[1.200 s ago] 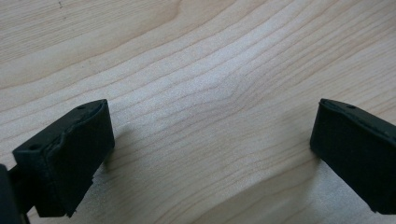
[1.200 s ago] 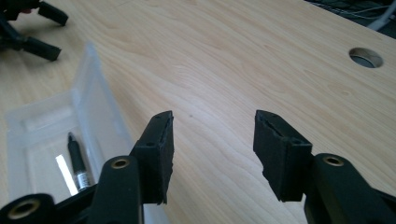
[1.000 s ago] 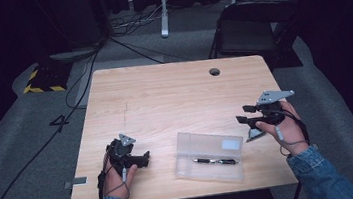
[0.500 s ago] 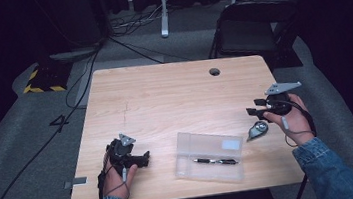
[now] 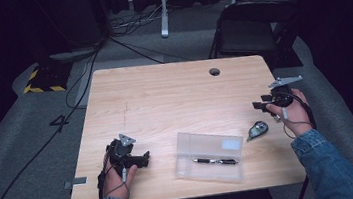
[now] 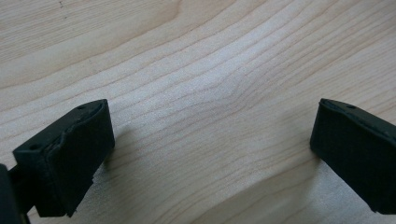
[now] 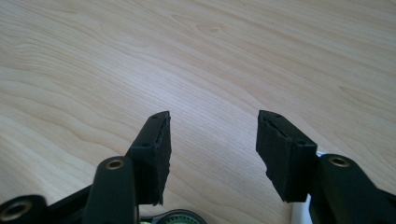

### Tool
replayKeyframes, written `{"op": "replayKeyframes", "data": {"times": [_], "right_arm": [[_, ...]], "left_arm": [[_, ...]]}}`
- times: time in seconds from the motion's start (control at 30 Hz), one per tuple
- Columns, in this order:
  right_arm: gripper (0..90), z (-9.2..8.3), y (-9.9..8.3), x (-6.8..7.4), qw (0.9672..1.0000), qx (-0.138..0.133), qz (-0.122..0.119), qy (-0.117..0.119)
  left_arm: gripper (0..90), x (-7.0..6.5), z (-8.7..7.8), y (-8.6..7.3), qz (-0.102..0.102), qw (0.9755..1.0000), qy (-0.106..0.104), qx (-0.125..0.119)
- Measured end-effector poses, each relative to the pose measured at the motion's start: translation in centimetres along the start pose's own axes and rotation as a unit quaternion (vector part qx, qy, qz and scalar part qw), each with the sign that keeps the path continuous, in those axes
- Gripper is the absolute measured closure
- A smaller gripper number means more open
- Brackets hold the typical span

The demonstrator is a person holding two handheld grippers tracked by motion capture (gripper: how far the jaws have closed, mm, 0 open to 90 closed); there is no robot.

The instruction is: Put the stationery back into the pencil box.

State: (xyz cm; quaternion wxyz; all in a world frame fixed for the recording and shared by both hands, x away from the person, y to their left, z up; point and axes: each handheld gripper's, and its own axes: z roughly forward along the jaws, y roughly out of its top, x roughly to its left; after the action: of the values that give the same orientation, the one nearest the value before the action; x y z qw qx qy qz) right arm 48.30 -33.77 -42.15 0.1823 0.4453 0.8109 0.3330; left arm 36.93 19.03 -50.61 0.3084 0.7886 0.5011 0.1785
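Corrector point(image 5: 258, 130): small grey teardrop body, lying on table point(image 5: 174, 94); right tongs point(image 5: 260, 105) and left tongs point(image 5: 146, 158) gape empty.

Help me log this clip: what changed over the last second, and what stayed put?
The right gripper pulled away toward the table's right edge, uncovering the small correction-tape dispenser it had hidden; that now lies alone on the table. Its jaws stand open and empty. The left gripper, also open, the clear case and the pen inside it kept their places.
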Motion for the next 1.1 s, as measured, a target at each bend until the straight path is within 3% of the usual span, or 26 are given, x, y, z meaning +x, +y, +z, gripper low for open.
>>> {"op": "replayKeyframes", "data": {"times": [0.4, 0.53, 0.6, 0.77, 0.83, 1.1], "right_arm": [[47.2, 1.3, -0.9, -3.1, 0.9983, 0.033, 0.034, -0.033], [47.7, 1.2, -1.1, -3.0, 0.9981, 0.038, 0.039, -0.028], [46.9, 1.1, -1.2, -2.8, 0.9984, 0.041, 0.029, -0.026], [44.7, 0.9, -1.1, -3.0, 0.9981, 0.037, 0.031, -0.038], [44.4, 1.2, -1.3, -3.5, 0.9970, 0.045, 0.039, -0.050], [45.5, 2.1, -2.1, -4.4, 0.9946, 0.065, 0.050, -0.063]], "left_arm": [[0.1, 0.0, -0.1, -0.1, 0.000, 1.0000, 0.001, -0.001], [0.1, 0.0, 0.0, -0.1, 0.001, 1.0000, 0.000, -0.002], [0.1, 0.0, 0.0, -0.1, 0.000, 1.0000, 0.000, -0.002], [0.1, 0.0, -0.1, -0.1, 0.001, 1.0000, 0.001, -0.001], [0.2, 0.0, -0.1, -0.1, 0.001, 1.0000, 0.000, -0.001], [0.1, 0.0, -0.1, -0.1, 0.000, 1.0000, -0.001, -0.001]]}}
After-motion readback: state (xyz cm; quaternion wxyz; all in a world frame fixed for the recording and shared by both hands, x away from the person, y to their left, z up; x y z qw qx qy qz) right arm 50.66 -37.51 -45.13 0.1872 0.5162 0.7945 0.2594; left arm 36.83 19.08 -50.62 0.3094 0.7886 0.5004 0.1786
